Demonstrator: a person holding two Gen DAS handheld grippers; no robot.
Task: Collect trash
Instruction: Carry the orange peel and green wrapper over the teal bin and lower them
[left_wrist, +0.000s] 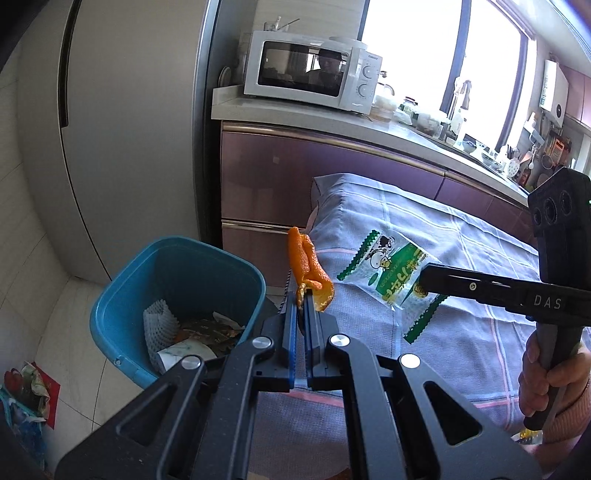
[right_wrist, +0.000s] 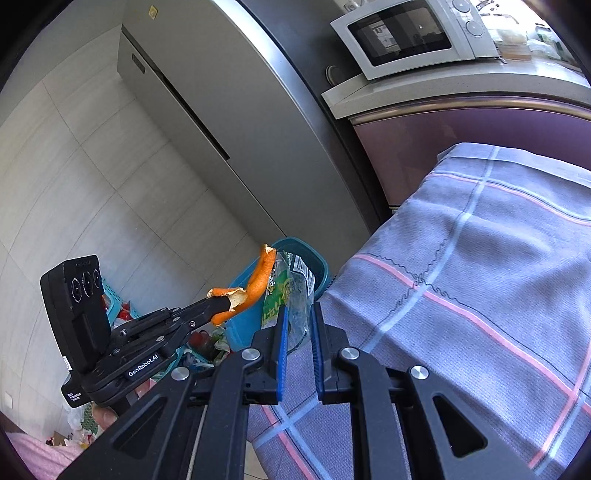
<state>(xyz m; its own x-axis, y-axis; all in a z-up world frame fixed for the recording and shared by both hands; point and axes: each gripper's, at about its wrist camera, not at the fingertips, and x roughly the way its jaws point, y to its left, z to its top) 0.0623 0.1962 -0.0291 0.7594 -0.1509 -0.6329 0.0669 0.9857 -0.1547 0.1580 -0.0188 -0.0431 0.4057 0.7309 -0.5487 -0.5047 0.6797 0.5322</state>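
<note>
Now left hand-held gripper (left_wrist: 303, 295) clamps orange peel (left_wrist: 308, 271); right hand-held gripper (right_wrist: 298, 314) clamps green wrapper (right_wrist: 286, 291).

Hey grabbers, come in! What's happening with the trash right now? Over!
Left gripper shut on curled orange peel. Right gripper pinching clear green-printed snack wrapper. Blue plastic bin beside the cloth-covered table, nothing blocking.

right gripper (right_wrist: 298, 317) pinching green wrapper (right_wrist: 284, 295), left gripper (right_wrist: 221, 308) clamping orange peel (right_wrist: 255, 284)
</note>
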